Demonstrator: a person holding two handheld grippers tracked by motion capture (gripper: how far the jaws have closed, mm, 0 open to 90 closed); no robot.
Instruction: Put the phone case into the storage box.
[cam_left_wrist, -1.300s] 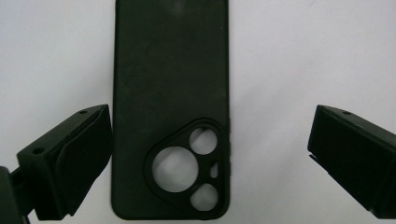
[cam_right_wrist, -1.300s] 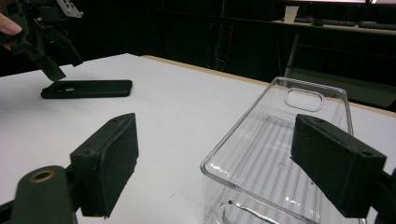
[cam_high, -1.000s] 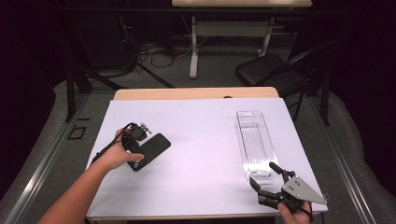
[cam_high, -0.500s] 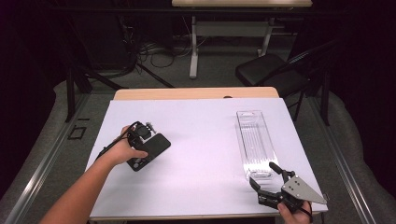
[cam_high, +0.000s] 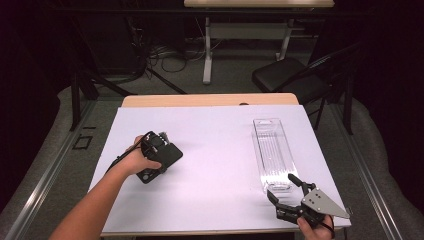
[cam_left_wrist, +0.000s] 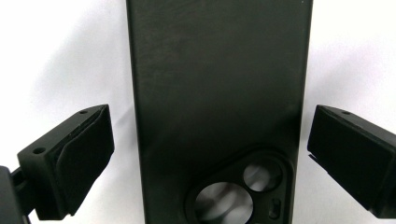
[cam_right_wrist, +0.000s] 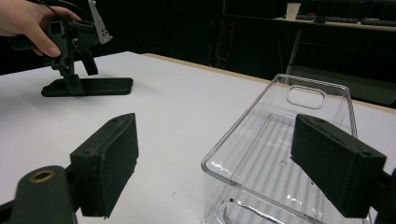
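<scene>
A black phone case (cam_left_wrist: 219, 93) lies by a clear tray (cam_high: 272, 152) on a white table (cam_high: 220, 135).

A black folding chair (cam_high: 290, 80) stands behind the white-topped table (cam_high: 220, 135), with cables (cam_high: 165, 52) strewn over the floor beyond.

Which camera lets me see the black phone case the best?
The left gripper view: the black phone case lies close up between the open jaws, its camera cutout plain. The high view shows it small and partly under the left gripper. The right gripper view shows it far off, flat on the table.
</scene>
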